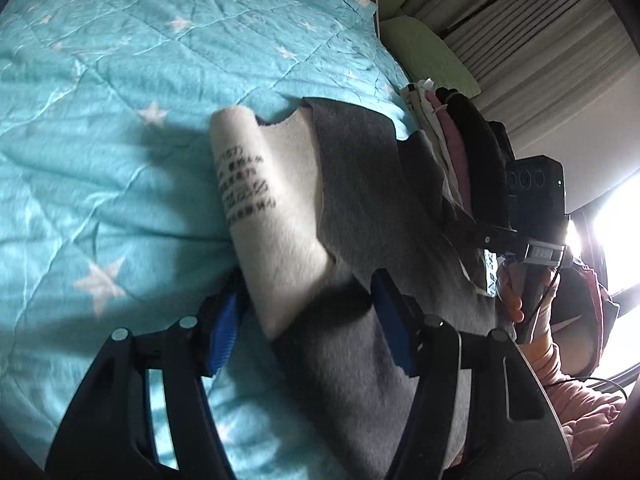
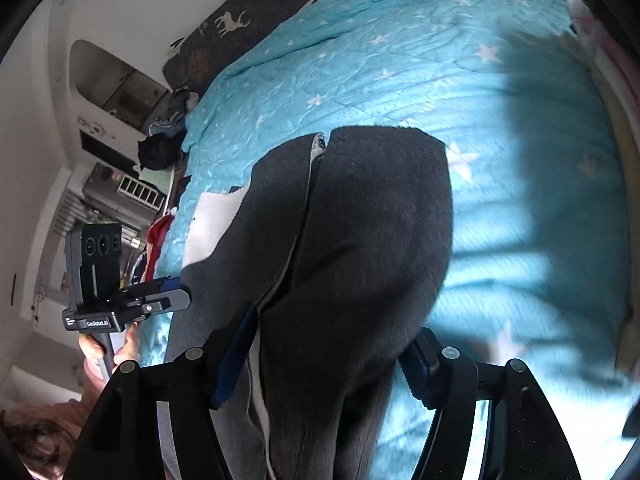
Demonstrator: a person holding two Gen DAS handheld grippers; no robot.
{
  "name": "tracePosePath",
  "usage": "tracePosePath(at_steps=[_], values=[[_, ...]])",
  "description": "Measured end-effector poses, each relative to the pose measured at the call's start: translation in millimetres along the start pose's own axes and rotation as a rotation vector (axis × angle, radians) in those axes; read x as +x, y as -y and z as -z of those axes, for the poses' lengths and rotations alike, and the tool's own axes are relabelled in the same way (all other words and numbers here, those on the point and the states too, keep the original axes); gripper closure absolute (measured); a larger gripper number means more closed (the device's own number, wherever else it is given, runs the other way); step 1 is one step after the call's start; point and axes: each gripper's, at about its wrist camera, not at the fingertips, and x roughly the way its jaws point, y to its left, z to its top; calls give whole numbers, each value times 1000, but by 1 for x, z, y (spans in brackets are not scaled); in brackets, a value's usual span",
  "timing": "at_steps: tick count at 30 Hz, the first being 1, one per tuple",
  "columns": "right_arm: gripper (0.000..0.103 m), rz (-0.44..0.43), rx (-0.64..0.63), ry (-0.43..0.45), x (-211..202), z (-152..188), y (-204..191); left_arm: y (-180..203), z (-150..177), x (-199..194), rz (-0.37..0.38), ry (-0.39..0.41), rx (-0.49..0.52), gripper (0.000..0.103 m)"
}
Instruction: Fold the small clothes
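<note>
Open quilt lies beyond — your left gripper and right gripper each clamp the grey garment, draped between them.

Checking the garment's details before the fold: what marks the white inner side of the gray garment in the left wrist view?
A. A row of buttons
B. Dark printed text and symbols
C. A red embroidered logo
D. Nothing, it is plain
B: the white inner side of the gray garment carries several rows of dark printed characters and care-style symbols.
</note>
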Motion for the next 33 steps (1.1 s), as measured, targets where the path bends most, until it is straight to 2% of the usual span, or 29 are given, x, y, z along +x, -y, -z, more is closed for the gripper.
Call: tracePosePath(at_steps=[5, 6, 7, 8, 9, 11, 12, 13, 16, 20, 26, 30, 33], values=[[34, -32, -1, -24, 10, -15, 0, 3, -10, 7, -3, 20, 27, 40], [34, -29, -15, -31, 11, -16, -2, 4, -10, 7, -6, 26, 37, 50], [34, -20, -35, -38, 11, -15, -5, 8, -8, 7, -19, 26, 64, 70], [34, -6, -62, -44, 12, -14, -9, 10, -8, 9, -24, 20, 79, 79], [39, 9, -86, -49, 12, -13, -12, 11, -7, 10, -17, 16, 86, 89], [66, 47, -140, -61, 14, -8, -22, 16, -4, 6, -19, 38, 100, 91], [86, 69, -156, -74, 16, -6, -25, 20, -4, 3, -27, 52, 114, 91], [91, 76, -157, -78, 16, -5, -27, 24, -3, -2, -31, 68, 128, 91], [94, 115, -173, -18, 6, -2, -38, 43, -3, -24, -26, 118, 172, 92], [94, 115, -208, 87, -25, 6, -60, 79, 2, -55, -41, 189, 270, 92], [94, 130, -261, 283, -90, 46, -93, 129, 18, -91, -21, 278, 377, 92], [94, 159, -271, 388, -129, 71, -105, 178, 18, -102, -24, 300, 475, 92], [94, 176, -233, 468, -161, 85, -105, 213, 17, -104, -36, 300, 560, 92]])
